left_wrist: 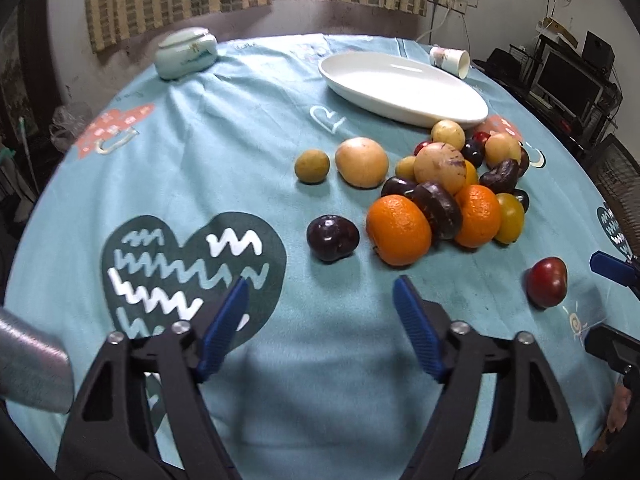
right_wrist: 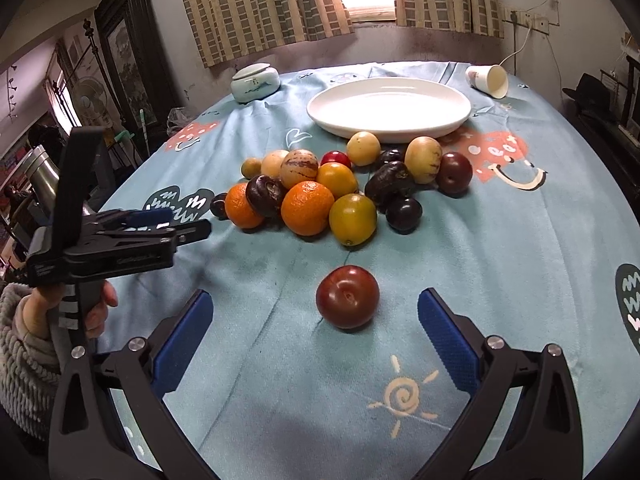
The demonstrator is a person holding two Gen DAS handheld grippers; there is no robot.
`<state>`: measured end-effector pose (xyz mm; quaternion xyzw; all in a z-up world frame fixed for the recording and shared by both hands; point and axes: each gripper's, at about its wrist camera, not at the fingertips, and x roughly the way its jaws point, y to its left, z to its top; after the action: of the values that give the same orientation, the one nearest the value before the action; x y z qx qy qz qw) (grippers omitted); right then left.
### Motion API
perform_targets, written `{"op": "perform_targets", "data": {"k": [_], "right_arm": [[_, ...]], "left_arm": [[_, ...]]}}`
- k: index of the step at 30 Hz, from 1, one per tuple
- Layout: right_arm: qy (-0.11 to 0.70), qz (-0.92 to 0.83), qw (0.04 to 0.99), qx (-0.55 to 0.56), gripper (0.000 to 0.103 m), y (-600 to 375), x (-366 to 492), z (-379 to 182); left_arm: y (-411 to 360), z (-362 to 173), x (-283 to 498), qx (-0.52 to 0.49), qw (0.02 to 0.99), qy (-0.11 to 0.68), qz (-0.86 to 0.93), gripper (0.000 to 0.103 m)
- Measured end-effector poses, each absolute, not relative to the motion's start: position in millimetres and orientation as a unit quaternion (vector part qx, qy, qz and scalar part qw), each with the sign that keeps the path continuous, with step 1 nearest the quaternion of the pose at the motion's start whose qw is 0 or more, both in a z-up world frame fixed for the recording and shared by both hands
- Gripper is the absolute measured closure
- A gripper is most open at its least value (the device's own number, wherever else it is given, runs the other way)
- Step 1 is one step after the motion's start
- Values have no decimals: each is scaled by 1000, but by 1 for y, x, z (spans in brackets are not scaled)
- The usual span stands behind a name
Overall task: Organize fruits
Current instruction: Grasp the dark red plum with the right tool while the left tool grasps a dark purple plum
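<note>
A pile of fruit point(left_wrist: 452, 188) lies on the blue tablecloth: oranges, dark plums, yellow and tan fruits; it also shows in the right wrist view point(right_wrist: 332, 188). A lone dark plum point(left_wrist: 332, 237) lies just ahead of my open, empty left gripper point(left_wrist: 322, 284). A lone red plum point(right_wrist: 347, 296) lies between and just ahead of the fingertips of my open, empty right gripper point(right_wrist: 316, 298); it shows at the right of the left wrist view point(left_wrist: 547, 281). An empty white oval plate point(left_wrist: 400, 86) stands behind the pile, also seen in the right wrist view point(right_wrist: 388, 107).
A pale lidded ceramic jar point(left_wrist: 186, 53) stands at the far left of the table. A paper cup point(left_wrist: 450, 60) lies on its side at the far right. A metal cylinder point(left_wrist: 28, 360) is at the near left edge. A tan fruit point(left_wrist: 362, 162) and a small green one point(left_wrist: 312, 166) lie left of the pile.
</note>
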<state>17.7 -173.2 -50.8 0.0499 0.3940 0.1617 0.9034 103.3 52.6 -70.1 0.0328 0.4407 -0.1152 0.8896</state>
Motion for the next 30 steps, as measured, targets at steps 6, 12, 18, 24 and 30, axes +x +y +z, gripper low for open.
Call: {"op": "perform_targets", "data": {"k": [6,12,18,24,30], "right_arm": [[399,168,900,54,4,-173,25,-54],[412,173,893,52,12,-168,34,-60],[413,177,892,48,13,-165,35,-61],[415,181,890,51,13,-166,37,-63],[420,180,888,51,17,-165,39,-66]], "left_arm": [[53,-70,120,38,890,437,-125,29],[44,-64,130,59,892,424,-143,35],[53,-65,136,46,880,430,-197,56],[50,-72,138,62,876,431,-207,59],[45,-83,150,65,869,444,-207,65]]}}
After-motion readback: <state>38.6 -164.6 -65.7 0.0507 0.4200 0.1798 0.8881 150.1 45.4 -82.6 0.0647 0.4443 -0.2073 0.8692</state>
